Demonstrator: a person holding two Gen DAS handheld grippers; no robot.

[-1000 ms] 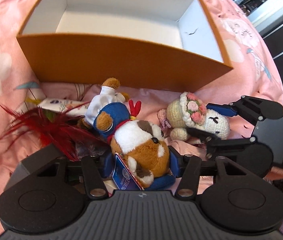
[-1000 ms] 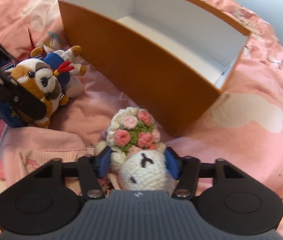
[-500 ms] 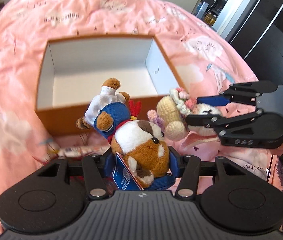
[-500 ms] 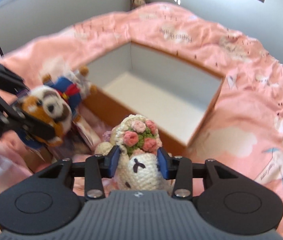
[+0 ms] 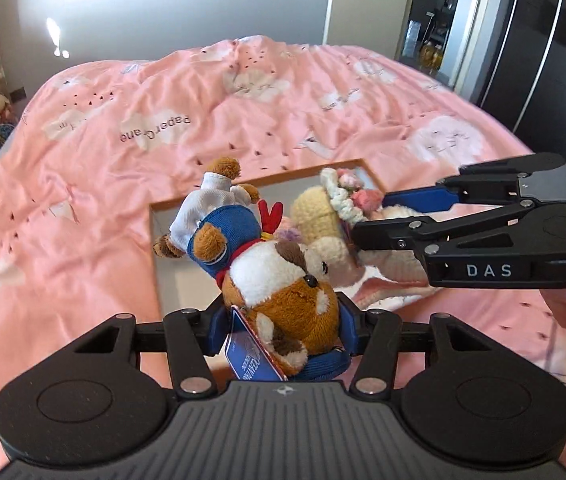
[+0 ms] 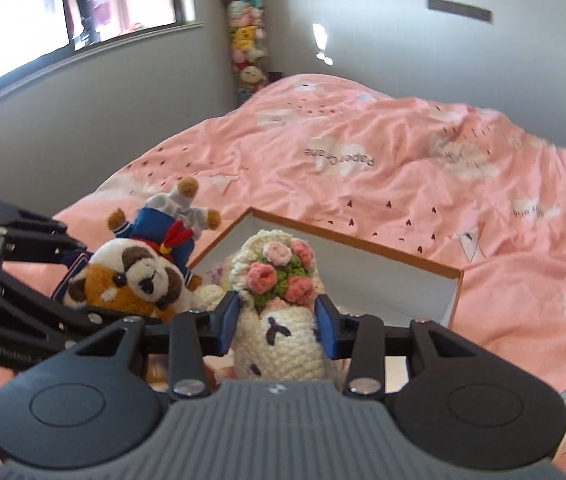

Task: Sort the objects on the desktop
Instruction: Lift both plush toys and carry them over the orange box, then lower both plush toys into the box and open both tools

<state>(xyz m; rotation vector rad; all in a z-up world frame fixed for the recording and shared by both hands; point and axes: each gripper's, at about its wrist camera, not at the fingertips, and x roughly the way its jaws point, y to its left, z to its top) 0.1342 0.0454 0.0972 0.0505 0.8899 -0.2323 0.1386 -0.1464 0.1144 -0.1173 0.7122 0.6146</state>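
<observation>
Left tongs clamped on brown-and-white plush dog, sailor-dressed. Right tongs clamped on cream crochet lamb, flower-crowned. Both toys were held side by side above the orange box, which sat open on the pink bed.

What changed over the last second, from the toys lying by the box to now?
Both toys were lifted off the pink duvet and carried up over the orange box. The left gripper raised the brown plush dog; the right gripper raised the crocheted sheep. Both grips stayed closed throughout, and the box stayed put and empty.
</observation>
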